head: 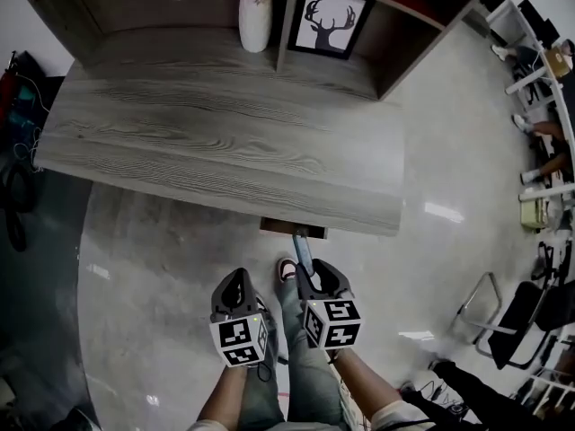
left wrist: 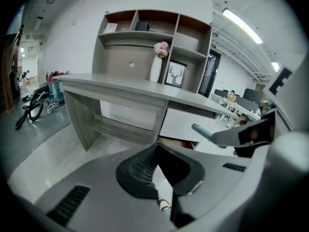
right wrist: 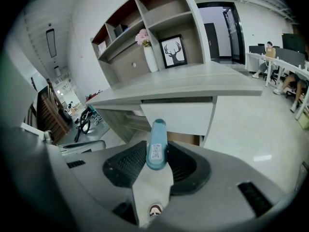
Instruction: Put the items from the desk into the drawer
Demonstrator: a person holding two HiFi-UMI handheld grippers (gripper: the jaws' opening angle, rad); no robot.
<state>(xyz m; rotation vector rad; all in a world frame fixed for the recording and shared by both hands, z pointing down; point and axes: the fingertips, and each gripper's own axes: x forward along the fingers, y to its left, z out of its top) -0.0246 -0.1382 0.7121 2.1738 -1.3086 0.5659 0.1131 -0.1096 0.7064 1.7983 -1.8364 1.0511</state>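
One slim blue tube [right wrist: 157,132] is pinched between the jaws of my right gripper [right wrist: 157,151], while my left gripper [left wrist: 157,149] sits pressed together on nothing. I judge this as mid-carry: the drawer [right wrist: 179,117] looks slightly ajar just ahead, under the worktop [right wrist: 183,83]. Next I must pull it wider, then release the tube inside.
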